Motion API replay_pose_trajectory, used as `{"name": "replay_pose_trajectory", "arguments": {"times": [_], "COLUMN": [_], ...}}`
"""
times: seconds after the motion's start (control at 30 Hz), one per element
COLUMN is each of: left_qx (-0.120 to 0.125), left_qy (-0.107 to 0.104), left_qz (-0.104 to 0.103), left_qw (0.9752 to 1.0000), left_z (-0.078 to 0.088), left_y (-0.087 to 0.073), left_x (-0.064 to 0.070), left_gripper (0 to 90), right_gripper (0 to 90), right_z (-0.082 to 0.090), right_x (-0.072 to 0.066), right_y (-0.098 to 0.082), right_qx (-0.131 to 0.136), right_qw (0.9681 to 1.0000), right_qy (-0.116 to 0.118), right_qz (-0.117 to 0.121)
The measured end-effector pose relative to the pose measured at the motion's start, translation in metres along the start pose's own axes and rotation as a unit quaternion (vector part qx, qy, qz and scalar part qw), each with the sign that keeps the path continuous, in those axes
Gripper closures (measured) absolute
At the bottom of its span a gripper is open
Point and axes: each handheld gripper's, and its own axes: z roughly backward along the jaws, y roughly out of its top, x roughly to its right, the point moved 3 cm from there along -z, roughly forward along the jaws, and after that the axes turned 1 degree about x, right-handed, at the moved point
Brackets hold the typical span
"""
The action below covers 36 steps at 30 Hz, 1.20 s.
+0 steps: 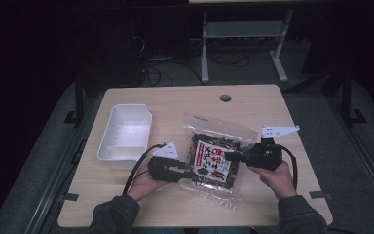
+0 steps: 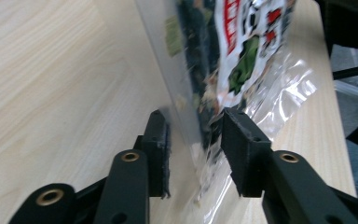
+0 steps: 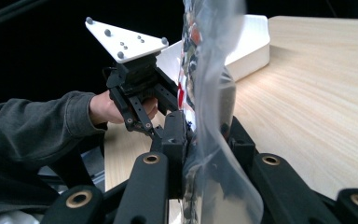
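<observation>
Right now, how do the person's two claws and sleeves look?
Both claws, left and right, are black, with two flat jaws on linkage arms set with brass-coloured rivets. Each carries a pale three-cornered plate and trails a black cable. The person wears dark grey-green sleeves.

Lab or test-bench setting. A plain light-wood table with a cable port stands beyond the hand-held grippers in a dark room; farther off, floor cables and a metal desk frame.

Clear bag, white tub.
</observation>
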Motion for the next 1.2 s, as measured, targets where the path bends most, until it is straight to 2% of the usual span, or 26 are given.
{"name": "replay_pose_trajectory", "arguments": {"times": [0.13, 0.27, 0.33, 0.57, 0.6, 0.73, 1.03, 1.2], "left_qx": [0.005, 0.005, 0.000, -0.017, -0.020, -0.031, -0.044, -0.048], "left_qy": [0.014, 0.020, 0.028, 0.044, 0.047, 0.055, 0.066, 0.068], "left_qz": [0.003, 0.002, -0.004, -0.014, -0.016, -0.023, -0.036, -0.034], "left_qw": [0.9999, 0.9998, 0.9996, 0.9988, 0.9986, 0.9977, 0.9962, 0.9960], "left_z": [0.009, 0.016, 0.021, 0.031, 0.032, 0.036, 0.047, 0.054], "left_y": [-0.002, -0.004, -0.007, -0.018, -0.020, -0.028, -0.039, -0.045], "left_x": [-0.001, 0.000, 0.003, 0.009, 0.010, 0.014, 0.023, 0.026], "left_gripper": [56.0, 54.4, 53.7, 49.9, 49.3, 45.9, 41.1, 40.6], "right_gripper": [74.7, 74.9, 74.9, 74.9, 74.9, 74.9, 74.9, 74.9], "right_z": [0.003, 0.005, 0.007, 0.007, 0.006, 0.003, -0.011, -0.019], "right_x": [-0.009, -0.011, -0.010, -0.009, -0.009, -0.010, -0.013, -0.013], "right_y": [0.005, 0.008, 0.010, 0.018, 0.021, 0.031, 0.055, 0.066], "right_qx": [-0.006, -0.002, 0.003, 0.011, 0.011, 0.013, 0.019, 0.027], "right_qw": [0.9998, 0.9996, 0.9990, 0.9974, 0.9964, 0.9941, 0.9900, 0.9878], "right_qy": [-0.019, -0.029, -0.044, -0.071, -0.084, -0.107, -0.139, -0.153], "right_qz": [0.007, 0.006, 0.006, 0.002, 0.002, 0.002, 0.010, 0.008]}}
